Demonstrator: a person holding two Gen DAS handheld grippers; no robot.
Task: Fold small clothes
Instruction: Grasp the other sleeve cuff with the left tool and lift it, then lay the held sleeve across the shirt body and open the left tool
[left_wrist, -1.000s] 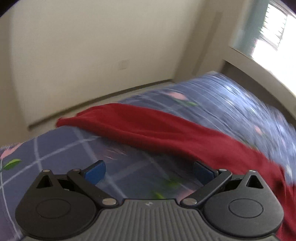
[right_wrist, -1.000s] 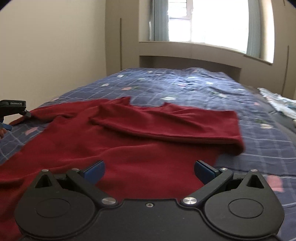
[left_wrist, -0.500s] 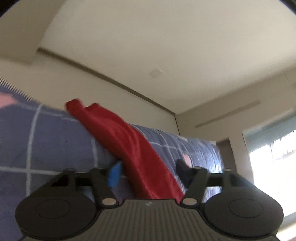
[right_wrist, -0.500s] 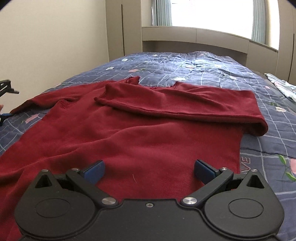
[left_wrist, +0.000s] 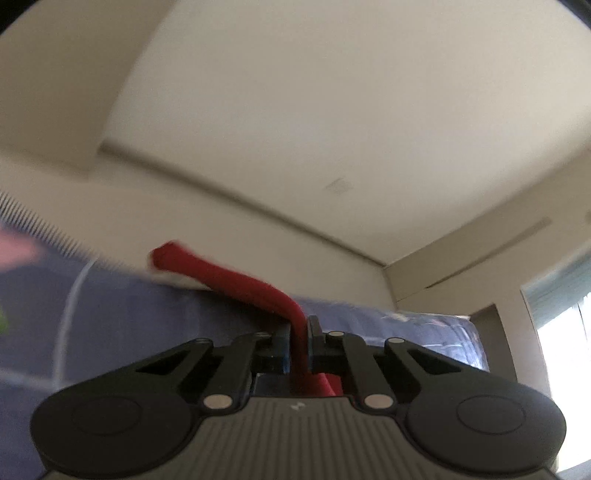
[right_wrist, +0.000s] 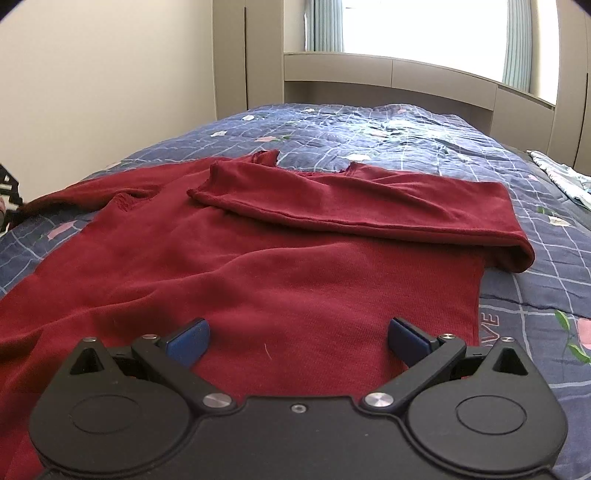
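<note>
A dark red long-sleeved top (right_wrist: 280, 251) lies spread on the blue quilt (right_wrist: 388, 133). Its right sleeve is folded across the chest. Its left sleeve (right_wrist: 92, 192) stretches out to the left edge of the right wrist view. My left gripper (left_wrist: 297, 347) is shut on that red sleeve (left_wrist: 240, 282), low against the quilt, with the sleeve end lying ahead of it. My right gripper (right_wrist: 297, 334) is open and empty, just above the lower hem area of the top. A bit of the left gripper shows in the right wrist view (right_wrist: 9, 184).
The blue checked flower-print quilt (left_wrist: 110, 332) covers the bed. A pale wall (right_wrist: 92, 92) runs along the left. A window sill unit (right_wrist: 388, 77) stands behind the bed head. A light patterned cloth (right_wrist: 561, 177) lies at the far right edge.
My left gripper dropped low to the quilt, tilted upward and closed on the red sleeve. My right gripper moved closer over the lower part of the top and stayed open.
</note>
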